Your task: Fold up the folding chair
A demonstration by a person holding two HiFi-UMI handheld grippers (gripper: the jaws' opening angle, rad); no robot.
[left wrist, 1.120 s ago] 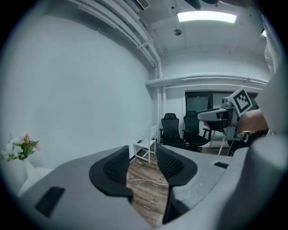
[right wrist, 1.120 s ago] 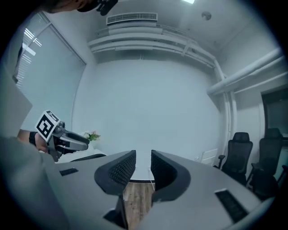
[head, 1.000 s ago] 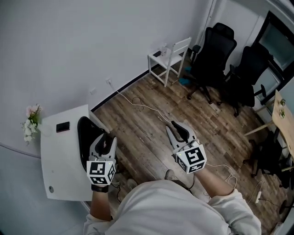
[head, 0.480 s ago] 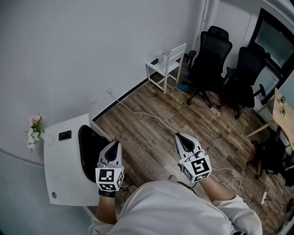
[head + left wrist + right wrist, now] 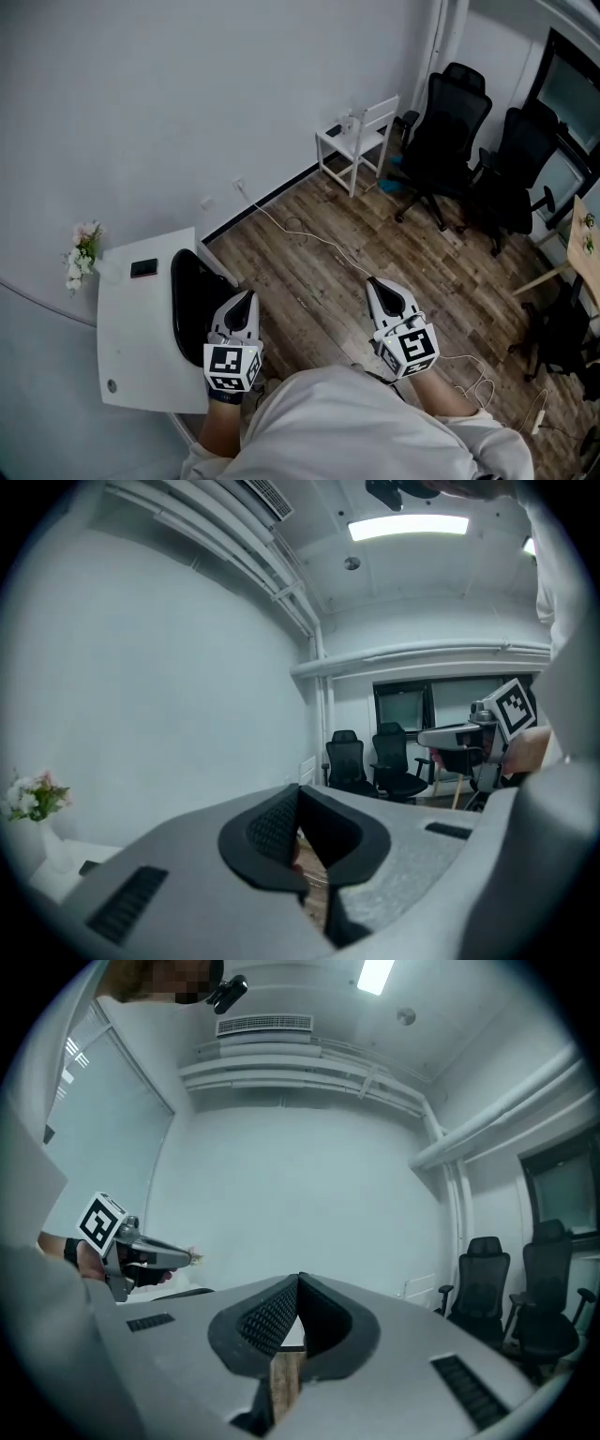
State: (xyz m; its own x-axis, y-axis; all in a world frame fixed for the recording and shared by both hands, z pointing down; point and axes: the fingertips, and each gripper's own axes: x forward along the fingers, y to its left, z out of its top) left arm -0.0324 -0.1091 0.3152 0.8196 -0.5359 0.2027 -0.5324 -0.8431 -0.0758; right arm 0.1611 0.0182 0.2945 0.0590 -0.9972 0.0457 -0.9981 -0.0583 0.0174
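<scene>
Head view, from the left: one small bunch of pale flowers (image 5: 82,251) stands at the far left. Beside it is one white table (image 5: 131,356), which carries one small dark flat item (image 5: 143,269). One black curved object (image 5: 190,298), of a kind that cannot be told, sits against the table's right edge.

Two hand-held grippers are near the person, over the wooden floor (image 5: 309,281). The left gripper (image 5: 246,300) is just right of the black object. Its own view shows its jaws pressed fully together with nothing between them. The right gripper (image 5: 377,286) is further right, and its own view shows it likewise fully closed and empty. Neither touches any furniture.

One white cable (image 5: 300,225) trails across the floor from the wall.

The task's thing, one white chair (image 5: 361,141) with a slatted back, stands unfolded against the far wall, well apart from both grippers. Right of it are two black office chairs (image 5: 455,122) (image 5: 520,164), side by side.

The only print in view is the square black-and-white marker pattern on each gripper's cube (image 5: 232,367) (image 5: 418,351). It holds no readable words.
</scene>
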